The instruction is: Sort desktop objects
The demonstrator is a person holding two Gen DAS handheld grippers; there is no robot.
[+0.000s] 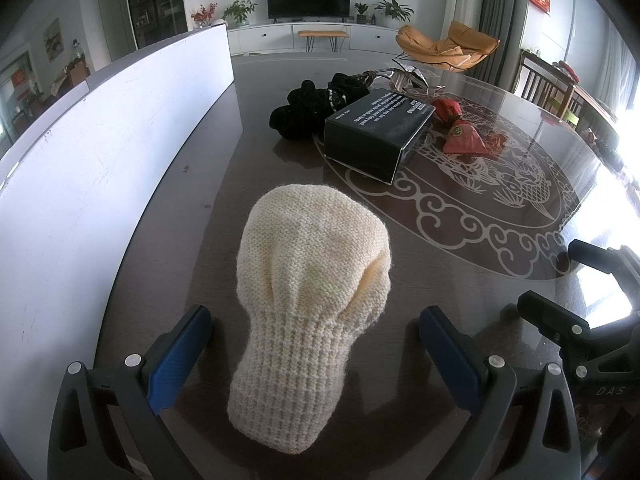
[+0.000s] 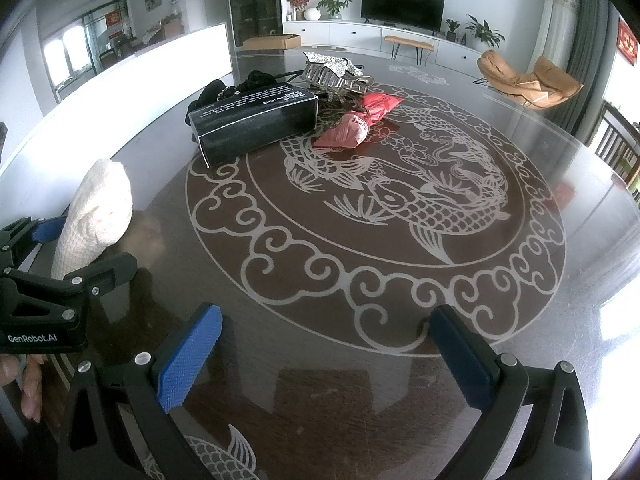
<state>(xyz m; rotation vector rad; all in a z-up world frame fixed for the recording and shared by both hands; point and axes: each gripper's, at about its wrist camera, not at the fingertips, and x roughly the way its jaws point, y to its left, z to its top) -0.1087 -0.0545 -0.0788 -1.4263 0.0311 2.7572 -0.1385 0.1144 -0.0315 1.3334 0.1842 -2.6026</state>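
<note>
A cream knitted hat (image 1: 312,300) lies on the dark glass table (image 1: 440,240), its ribbed cuff between the blue pads of my left gripper (image 1: 316,344). That gripper is open, both pads standing apart from the wool. In the right wrist view the hat (image 2: 100,212) shows at the far left beside the left gripper (image 2: 80,248). My right gripper (image 2: 326,350) is open over bare table, nothing between its fingers. Further back sit a black box (image 1: 376,132) (image 2: 252,124), a black fabric heap (image 1: 304,108), red packets (image 1: 464,136) (image 2: 360,124) and a silvery metal item (image 2: 332,72).
A long white panel (image 1: 100,152) runs along the table's left side. The table carries a pale fish-and-cloud pattern (image 2: 400,200). The right gripper (image 1: 580,300) shows at the left view's right edge. A hand (image 2: 28,392) holds the left tool. Wooden chairs (image 1: 552,88) stand far right.
</note>
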